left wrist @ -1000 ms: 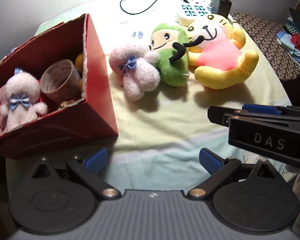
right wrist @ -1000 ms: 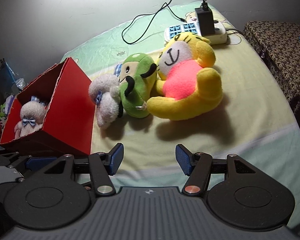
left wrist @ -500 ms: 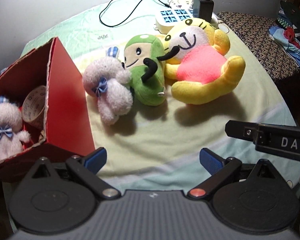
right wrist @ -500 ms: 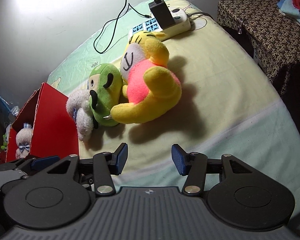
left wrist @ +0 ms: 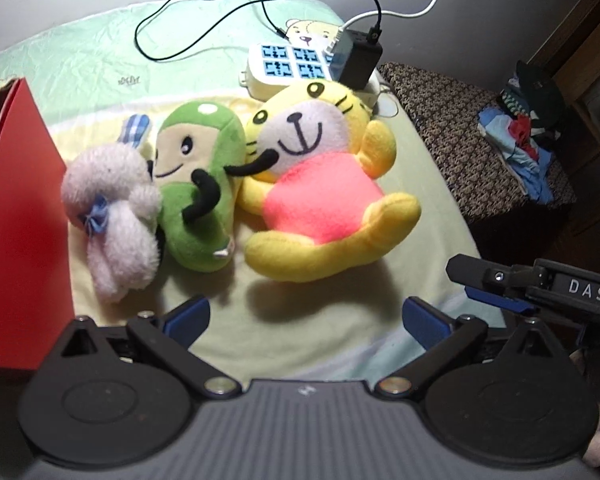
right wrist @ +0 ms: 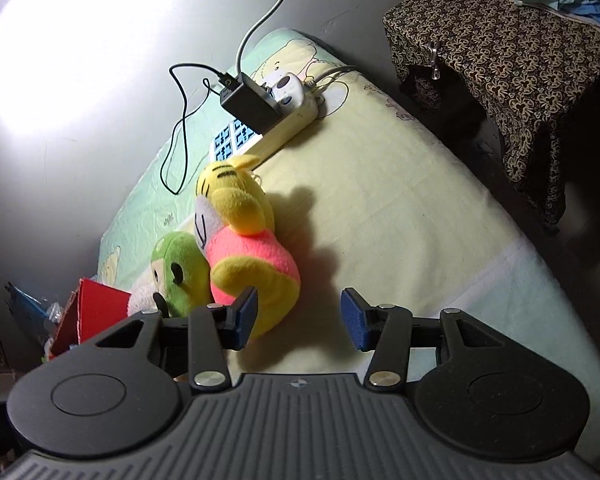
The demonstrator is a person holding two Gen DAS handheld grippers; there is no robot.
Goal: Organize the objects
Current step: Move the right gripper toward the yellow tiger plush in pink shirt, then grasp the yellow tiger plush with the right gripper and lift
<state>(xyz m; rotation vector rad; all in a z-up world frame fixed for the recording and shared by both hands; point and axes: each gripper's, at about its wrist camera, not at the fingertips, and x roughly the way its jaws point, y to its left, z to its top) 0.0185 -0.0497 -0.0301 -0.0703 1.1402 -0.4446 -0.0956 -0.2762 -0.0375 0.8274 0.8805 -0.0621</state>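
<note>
Three plush toys lie side by side on the bed sheet: a fluffy pale pink one (left wrist: 112,216), a green one (left wrist: 200,184) and a yellow tiger in a pink shirt (left wrist: 316,196). A red box (left wrist: 16,240) stands at their left. My left gripper (left wrist: 306,318) hovers just in front of the toys, its jaws opening wide with nothing between them. My right gripper (right wrist: 299,318) is beside the yellow tiger (right wrist: 252,256), with its left pad in front of the tiger's leg. Its jaws are closing and hold nothing. The green toy (right wrist: 180,268) and red box (right wrist: 96,304) lie further left.
A white power strip (left wrist: 288,68) with a black adapter (left wrist: 360,60) and cables lies behind the toys near the wall. A stool with a patterned cover (right wrist: 500,52) holding clothes stands off the bed's right side. The sheet's right edge (right wrist: 540,276) drops off.
Both views swung right, so the red box slid to the left edge and its inside went out of sight. The left jaws widened. The right gripper rolled, narrowed and came close to the yellow tiger.
</note>
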